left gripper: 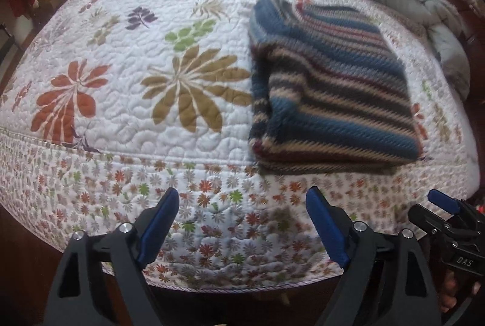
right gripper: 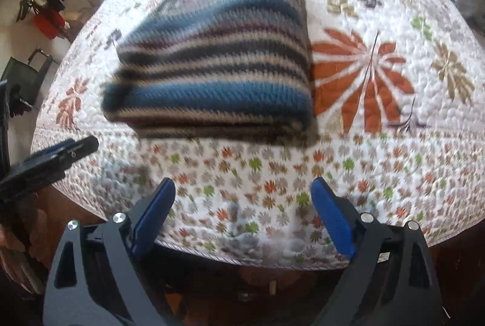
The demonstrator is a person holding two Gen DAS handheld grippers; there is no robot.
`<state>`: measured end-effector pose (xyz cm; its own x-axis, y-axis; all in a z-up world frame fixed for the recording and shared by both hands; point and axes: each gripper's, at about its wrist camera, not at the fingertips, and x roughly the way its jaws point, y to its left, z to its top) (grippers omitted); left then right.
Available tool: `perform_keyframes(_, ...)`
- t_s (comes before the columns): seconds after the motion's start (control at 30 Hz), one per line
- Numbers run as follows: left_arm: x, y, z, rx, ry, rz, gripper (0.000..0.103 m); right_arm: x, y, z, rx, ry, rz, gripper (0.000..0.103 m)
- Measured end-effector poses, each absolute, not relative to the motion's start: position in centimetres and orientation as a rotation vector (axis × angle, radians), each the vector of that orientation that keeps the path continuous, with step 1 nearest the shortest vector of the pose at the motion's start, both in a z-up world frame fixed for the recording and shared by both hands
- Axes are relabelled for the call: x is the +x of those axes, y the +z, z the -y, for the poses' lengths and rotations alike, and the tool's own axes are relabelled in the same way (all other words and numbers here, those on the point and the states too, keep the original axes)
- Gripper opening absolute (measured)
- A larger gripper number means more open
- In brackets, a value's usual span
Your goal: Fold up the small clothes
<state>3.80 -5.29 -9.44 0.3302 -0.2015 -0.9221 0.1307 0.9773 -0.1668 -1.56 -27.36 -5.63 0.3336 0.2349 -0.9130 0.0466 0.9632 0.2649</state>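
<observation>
The striped knit garment (left gripper: pixel 330 83) lies folded into a thick rectangle, flat on the floral quilt (left gripper: pixel 127 59).

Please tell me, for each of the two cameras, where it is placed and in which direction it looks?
Left wrist: sits on the left gripper, looking steeply down at the quilted bed; its own open blue fingers show, with the right gripper at the right edge.
Right wrist: sits on the right gripper, looking down likewise; open fingers show, the left gripper at the left edge.
Shared: the folded striped sweater on the quilt.
</observation>
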Motion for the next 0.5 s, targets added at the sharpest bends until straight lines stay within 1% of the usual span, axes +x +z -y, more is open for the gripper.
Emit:
perform_keyframes(0.17,3.3,-7.3,5.5,-0.045,-0.219,-1.185,0.087,-1.4,-3.2,27.6,0.250,0.105,-1.195,0.091)
perform_keyframes(0.5,1.4,-4.1,6.3,0.018,-0.204,-1.113,0.087,-2.8,-0.5,27.3,0.228,0.084,-1.146,0.092)
